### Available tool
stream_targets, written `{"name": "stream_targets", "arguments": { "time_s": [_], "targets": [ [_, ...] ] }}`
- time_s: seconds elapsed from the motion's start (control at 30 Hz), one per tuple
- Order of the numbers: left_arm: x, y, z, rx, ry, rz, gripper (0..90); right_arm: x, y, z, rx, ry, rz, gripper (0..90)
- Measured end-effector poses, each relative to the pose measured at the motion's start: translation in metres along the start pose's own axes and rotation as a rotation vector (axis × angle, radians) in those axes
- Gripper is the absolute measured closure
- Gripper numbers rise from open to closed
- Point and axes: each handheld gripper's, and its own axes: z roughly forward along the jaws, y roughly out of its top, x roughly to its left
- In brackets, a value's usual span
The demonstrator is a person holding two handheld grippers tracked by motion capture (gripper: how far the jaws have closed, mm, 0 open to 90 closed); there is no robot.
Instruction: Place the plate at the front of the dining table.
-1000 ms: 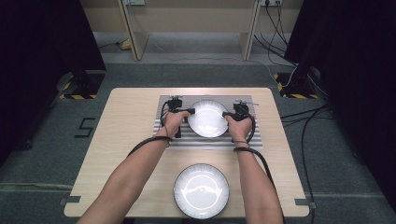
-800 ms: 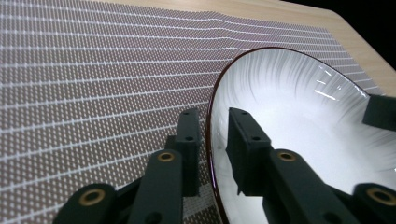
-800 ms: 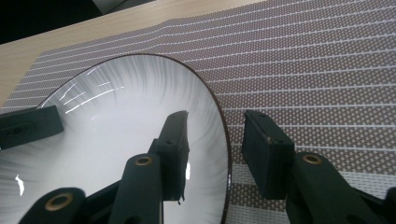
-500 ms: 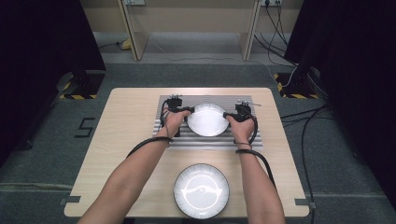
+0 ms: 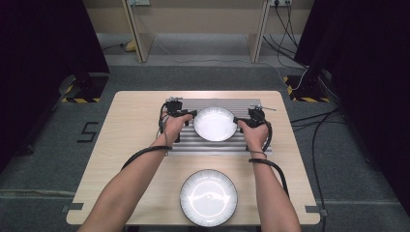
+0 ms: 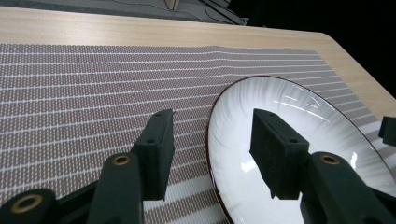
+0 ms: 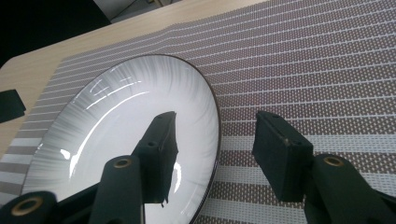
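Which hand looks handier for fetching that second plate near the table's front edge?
Either, barely the left: the near plate lies between both forearms. Both the left hand-held gripper and the right hand-held gripper stand open beside the far plate.

Both tongs [image 5: 190,116] [image 5: 238,122] opened, plate [image 5: 214,123] released

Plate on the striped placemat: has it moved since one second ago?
No. The white plate keeps the same place on the striped placemat, with its far rim as near to the mat's far edge as before.
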Motion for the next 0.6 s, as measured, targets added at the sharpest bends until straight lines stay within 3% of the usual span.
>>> {"name": "stream_targets", "arguments": {
  "time_s": [0.1,0.27,0.53,0.6],
  "targets": [
    [0.0,0.0,-0.01,-0.005,0.004,-0.008,46.9,0.001,0.003,-0.007,-0.006,0.0,-0.014,48.2],
    [0.0,0.002,-0.027,-0.022,-0.019,0.021,45.1,0.005,0.004,-0.019,-0.006,-0.007,-0.04,47.3],
    [0.005,0.002,-0.04,-0.027,-0.029,0.024,45.3,0.007,0.005,-0.029,-0.019,-0.013,-0.029,46.8],
    [0.007,0.001,-0.042,-0.034,-0.039,0.041,45.1,0.008,0.004,-0.031,-0.022,-0.014,-0.025,46.7]
  ]
}}
